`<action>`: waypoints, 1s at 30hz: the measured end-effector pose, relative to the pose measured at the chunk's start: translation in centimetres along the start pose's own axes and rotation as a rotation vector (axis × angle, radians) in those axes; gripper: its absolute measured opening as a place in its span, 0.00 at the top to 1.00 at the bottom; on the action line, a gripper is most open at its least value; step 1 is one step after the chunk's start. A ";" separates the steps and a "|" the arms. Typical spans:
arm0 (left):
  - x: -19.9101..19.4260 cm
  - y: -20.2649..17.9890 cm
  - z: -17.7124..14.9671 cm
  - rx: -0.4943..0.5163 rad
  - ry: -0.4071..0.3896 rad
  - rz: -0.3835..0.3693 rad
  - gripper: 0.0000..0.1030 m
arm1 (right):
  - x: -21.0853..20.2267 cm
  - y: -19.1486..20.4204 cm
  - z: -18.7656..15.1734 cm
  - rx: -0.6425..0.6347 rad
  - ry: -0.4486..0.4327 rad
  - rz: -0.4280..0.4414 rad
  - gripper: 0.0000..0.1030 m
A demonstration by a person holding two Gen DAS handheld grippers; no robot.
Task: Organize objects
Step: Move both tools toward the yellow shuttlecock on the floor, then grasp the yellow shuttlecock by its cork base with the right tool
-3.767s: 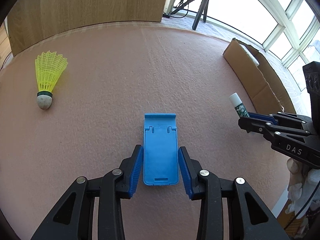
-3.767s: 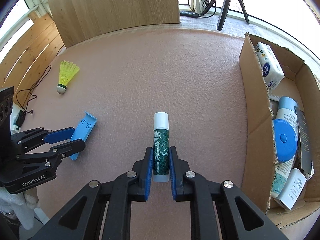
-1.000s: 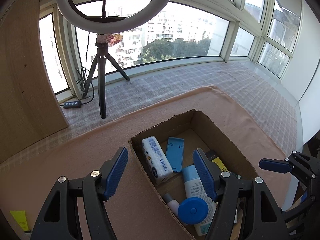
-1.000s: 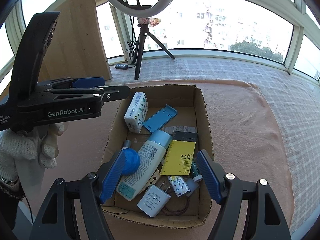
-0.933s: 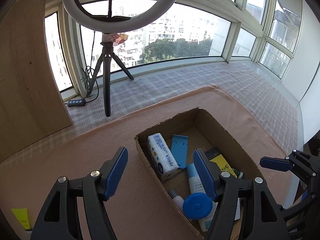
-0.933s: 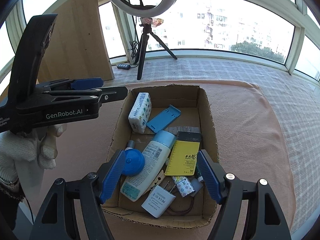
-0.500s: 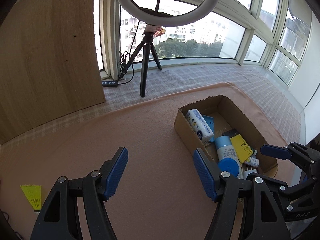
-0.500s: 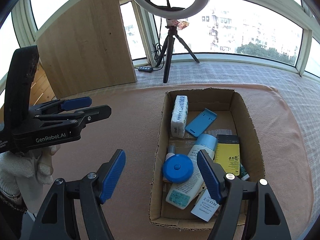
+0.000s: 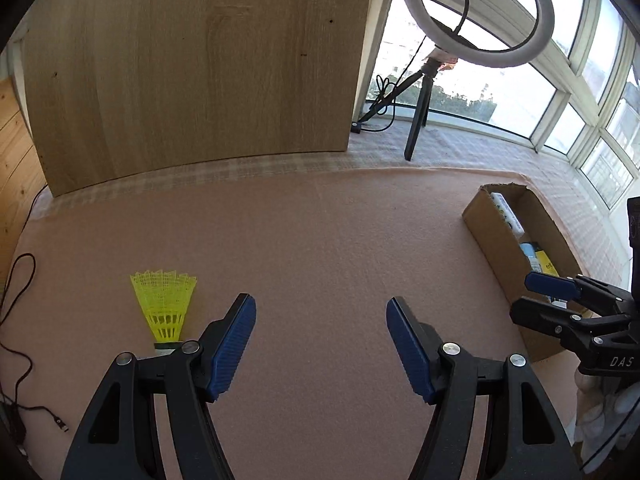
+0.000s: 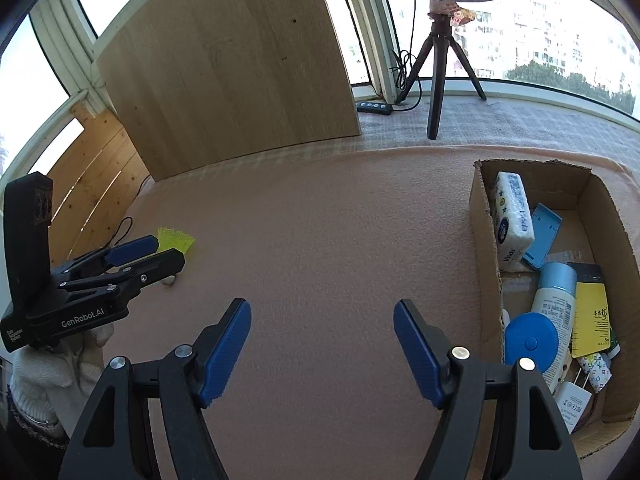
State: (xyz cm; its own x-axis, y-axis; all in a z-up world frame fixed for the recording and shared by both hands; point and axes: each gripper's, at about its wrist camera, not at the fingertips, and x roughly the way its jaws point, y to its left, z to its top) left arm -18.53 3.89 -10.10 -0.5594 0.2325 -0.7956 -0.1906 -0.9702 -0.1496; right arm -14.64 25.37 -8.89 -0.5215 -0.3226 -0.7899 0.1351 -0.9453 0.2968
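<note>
Both tongs gape wide, holding nothing: the left tongs (image 9: 320, 340) hang over the pink counter (image 9: 320, 240) just right of the yellow shuttlecock (image 9: 164, 304), and the right tongs (image 10: 322, 344) hover left of the box (image 10: 486, 248), which holds the other objects.

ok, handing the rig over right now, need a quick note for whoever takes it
Left gripper: open, empty, over the mat, just right of the shuttlecock.
Right gripper: open, empty, over the mat left of the cardboard box.
Done: blue phone stand lies in the box with the tissue pack, lotion bottle and other items.
Left: yellow shuttlecock lies on the pink mat, the one loose item in view. The left gripper is nearest; probably grab it and drop it in the box.
</note>
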 end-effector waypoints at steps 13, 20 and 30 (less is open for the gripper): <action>0.0 11.0 -3.6 -0.124 0.051 0.004 0.31 | 7.2 7.9 1.5 -0.027 0.100 0.130 0.32; 1.8 14.0 -3.9 -0.152 0.077 -0.027 0.31 | 10.9 11.3 2.8 -0.023 0.163 0.208 0.32; 4.1 14.7 -3.7 -0.135 0.103 -0.076 0.31 | 15.6 14.5 4.4 -0.003 0.268 0.309 0.32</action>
State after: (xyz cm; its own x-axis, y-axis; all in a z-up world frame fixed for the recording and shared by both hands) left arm -20.58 -9.69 -17.72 -0.4602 0.3041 -0.8341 -0.1149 -0.9520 -0.2837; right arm -24.54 6.79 -14.58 -0.2179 -0.5923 -0.7757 0.2539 -0.8018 0.5410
